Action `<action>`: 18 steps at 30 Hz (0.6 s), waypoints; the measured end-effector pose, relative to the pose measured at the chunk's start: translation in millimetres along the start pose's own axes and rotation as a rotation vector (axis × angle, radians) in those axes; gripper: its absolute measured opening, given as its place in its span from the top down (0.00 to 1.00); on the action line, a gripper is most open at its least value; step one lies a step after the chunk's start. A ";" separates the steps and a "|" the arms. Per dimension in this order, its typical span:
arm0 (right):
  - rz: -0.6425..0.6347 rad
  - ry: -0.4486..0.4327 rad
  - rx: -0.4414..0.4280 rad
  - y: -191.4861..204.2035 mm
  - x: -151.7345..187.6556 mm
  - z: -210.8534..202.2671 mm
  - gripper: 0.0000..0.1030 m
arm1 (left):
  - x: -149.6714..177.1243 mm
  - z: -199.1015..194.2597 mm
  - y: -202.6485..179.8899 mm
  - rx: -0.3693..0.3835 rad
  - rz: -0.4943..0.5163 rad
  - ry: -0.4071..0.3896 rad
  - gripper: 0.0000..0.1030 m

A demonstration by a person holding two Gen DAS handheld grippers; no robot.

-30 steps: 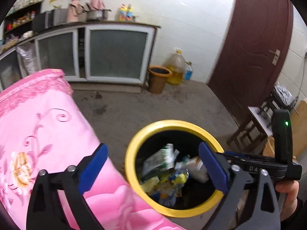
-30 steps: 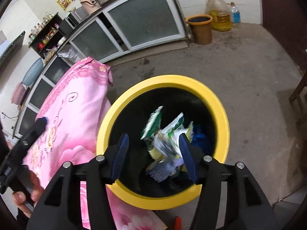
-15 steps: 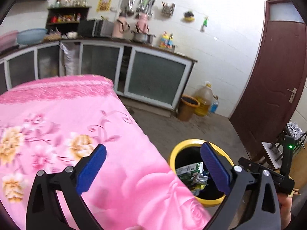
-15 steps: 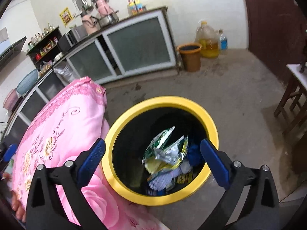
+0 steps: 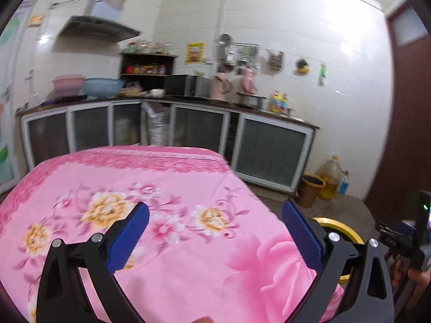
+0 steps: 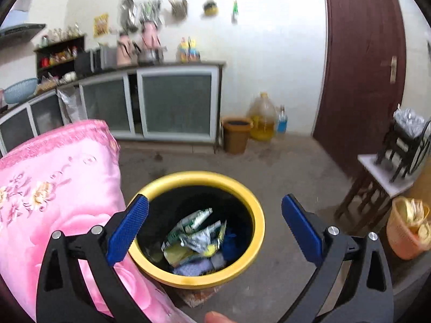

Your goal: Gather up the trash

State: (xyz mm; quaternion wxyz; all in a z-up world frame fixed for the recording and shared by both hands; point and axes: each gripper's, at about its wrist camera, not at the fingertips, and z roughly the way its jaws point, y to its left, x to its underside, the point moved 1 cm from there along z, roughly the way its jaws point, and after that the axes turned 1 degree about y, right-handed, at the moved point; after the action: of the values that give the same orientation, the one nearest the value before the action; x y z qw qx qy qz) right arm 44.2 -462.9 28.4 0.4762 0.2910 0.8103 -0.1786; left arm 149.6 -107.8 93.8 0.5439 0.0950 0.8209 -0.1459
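Note:
A black bin with a yellow rim (image 6: 243,193) stands on the floor beside the table and holds crumpled wrappers (image 6: 196,235). My right gripper (image 6: 215,228) is open and empty above and in front of the bin. My left gripper (image 5: 215,235) is open and empty over the pink flowered tablecloth (image 5: 161,188). In the left wrist view only a piece of the bin's yellow rim (image 5: 340,224) shows past the table edge, with the right gripper's body (image 5: 404,242) beyond it. No loose trash shows on the cloth.
Kitchen cabinets (image 5: 269,153) line the back wall. A brown bucket (image 6: 236,134), an oil jug (image 6: 262,118) and a bottle stand by the brown door (image 6: 363,67). A stool (image 6: 377,177) and an orange basket (image 6: 408,226) are at the right.
My left gripper has swung up and left, from over the bin to over the tablecloth. My right gripper opened wide and drew back and up from the bin; the wrappers lie in it.

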 end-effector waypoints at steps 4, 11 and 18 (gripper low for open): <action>-0.018 -0.061 -0.040 8.9 -1.1 -30.7 0.08 | -2.6 -33.2 28.1 -0.085 -0.007 -0.061 0.08; -0.027 -0.103 -0.098 24.6 -2.7 -68.0 0.08 | -5.8 -75.3 47.8 -0.173 0.036 -0.088 0.08; 0.024 -0.108 -0.183 48.9 4.6 -108.2 0.08 | 6.7 -109.0 51.5 -0.291 0.073 -0.070 0.08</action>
State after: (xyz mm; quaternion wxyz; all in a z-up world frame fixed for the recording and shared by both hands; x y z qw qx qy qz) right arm 1.6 -362.7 76.0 0.5460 0.2460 0.7928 -0.1134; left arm 68.8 -22.1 120.5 0.5852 0.0397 0.8099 -0.0087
